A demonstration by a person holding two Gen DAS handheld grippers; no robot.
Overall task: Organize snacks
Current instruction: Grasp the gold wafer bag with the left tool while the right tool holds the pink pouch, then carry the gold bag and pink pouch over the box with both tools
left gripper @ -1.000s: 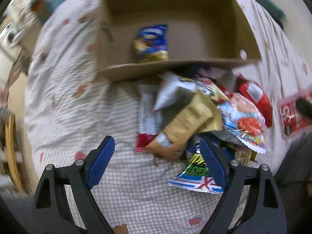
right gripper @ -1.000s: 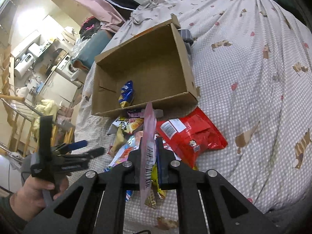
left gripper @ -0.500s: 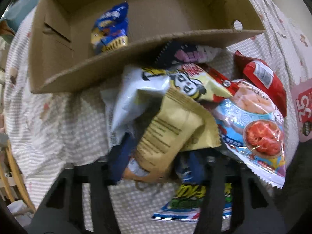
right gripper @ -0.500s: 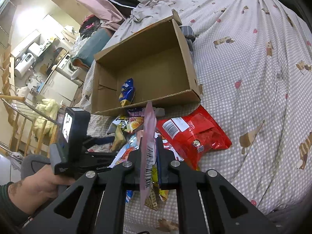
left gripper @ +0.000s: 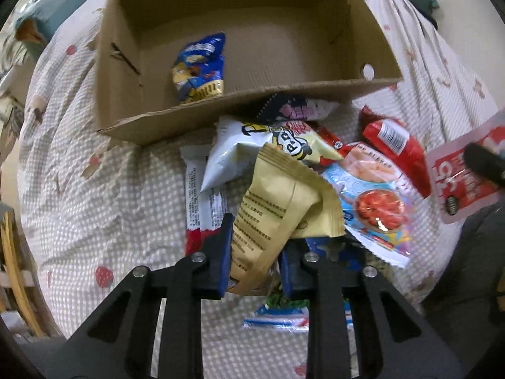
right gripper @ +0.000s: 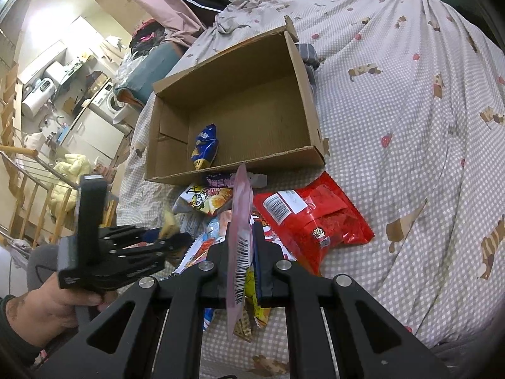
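The tan crinkle-edged foil snack packet [left gripper: 277, 211] is pinched at its lower end by the left gripper [left gripper: 254, 252], whose blue pads have just been closing onto it; the packet lies on top of the snack pile, just in front of the open brown cardboard box [left gripper: 240, 110]. A flat pink sachet with a barcode [right gripper: 241, 237] is clamped edge-on in the right gripper [right gripper: 241, 271], jaws narrow around it, held above the pile.

Only one item is seen inside the box: a blue and yellow snack bag [left gripper: 200, 69], leaning near the front wall, left of centre. The rest of the box floor is bare.

For the step in hand, judged to be lifting the tan packet into the box, a straight rise is advised before any travel, since a white foil bag [left gripper: 240, 154] and a pale blue shrimp-picture bag [left gripper: 369, 195] touch or overlap it and could be dragged. The near box wall should be cleared from above; its front edge sags and could be caught.

A large red crisp bag [right gripper: 312, 218] lies right of the pile. The checked bedspread [right gripper: 410, 126] to the right of the box is open. The two grippers are near each other, so crossing paths should be avoided.
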